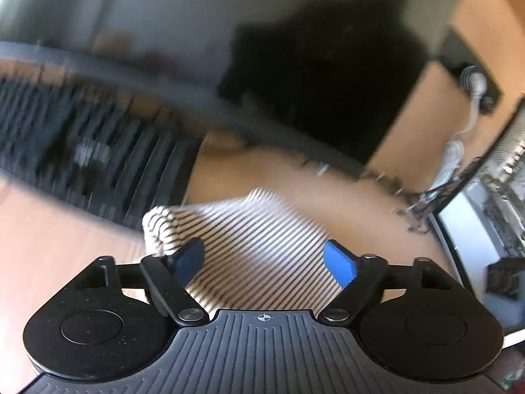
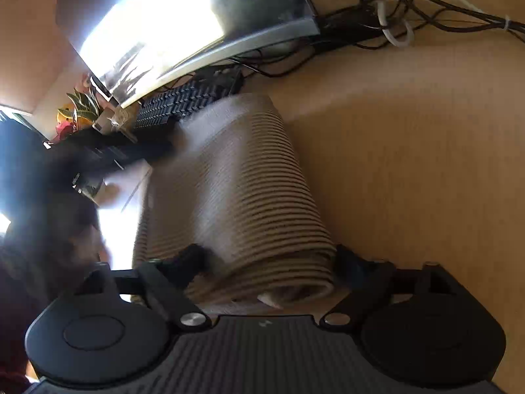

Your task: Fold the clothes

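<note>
Left gripper (image 1: 264, 261) hangs over the wooden desk (image 1: 65, 246) with its blue pads (image 1: 339, 262) spread wide, nothing pinched; the striped garment (image 1: 249, 236) lies folded on the desk just beyond and beneath them. A black keyboard (image 1: 92, 151) sits far left, all blurred. On to the right gripper (image 2: 269, 259): jaws apart, straddling the near end of the folded garment (image 2: 249, 190), whether the pads touch it I cannot tell. Far behind, a monitor (image 2: 183, 26), and cables (image 2: 410, 16) far right
</note>
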{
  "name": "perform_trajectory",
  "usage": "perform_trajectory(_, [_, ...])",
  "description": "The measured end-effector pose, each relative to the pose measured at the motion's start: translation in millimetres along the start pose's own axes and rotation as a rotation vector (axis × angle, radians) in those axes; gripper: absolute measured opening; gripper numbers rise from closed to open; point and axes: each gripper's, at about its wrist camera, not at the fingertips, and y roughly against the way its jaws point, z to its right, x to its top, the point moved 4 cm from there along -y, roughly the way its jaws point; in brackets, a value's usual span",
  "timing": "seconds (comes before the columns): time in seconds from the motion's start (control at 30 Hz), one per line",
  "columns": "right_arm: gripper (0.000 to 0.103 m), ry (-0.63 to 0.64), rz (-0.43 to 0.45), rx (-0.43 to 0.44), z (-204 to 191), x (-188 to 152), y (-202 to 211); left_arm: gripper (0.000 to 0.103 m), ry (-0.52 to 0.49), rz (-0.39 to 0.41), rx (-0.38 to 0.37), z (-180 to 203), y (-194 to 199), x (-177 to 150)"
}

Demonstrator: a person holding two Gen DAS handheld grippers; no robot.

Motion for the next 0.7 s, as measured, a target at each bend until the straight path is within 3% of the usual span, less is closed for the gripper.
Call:
perform_trajectory(0.13, [0.074,0.153,0.099,-0.004,-42,29,18,0.085,-0.001,0.015,-0.006,-15,7,-8])
perform_trajectory(0.23, [0.075,0.298,0.06,-0.106,-55,31,6,0.084,0.018,0.021,-0.05,-21,6,-5])
perform_trajectory(0.3, [0.076,0.269,0.025,-0.159,-41,21,-9,0.085,0.003,0.024,-0.065,-16,2,-2])
perform_trajectory(0.37, [0.089,0.235,-0.008,-0.206,-28,11,-22,0.085,-0.039,0.026,-0.052,-12,-1,-3])
perform_trajectory(0.53, [0.102,0.169,0.046,-0.226,-27,3,-34,0.086,-0.077,0.048,-0.077,-16,-11,-2])
perform_trajectory(0.7, [0.102,0.184,0.072,-0.21,-40,2,-52,0.086,-0.096,0.057,-0.049,-17,-17,7])
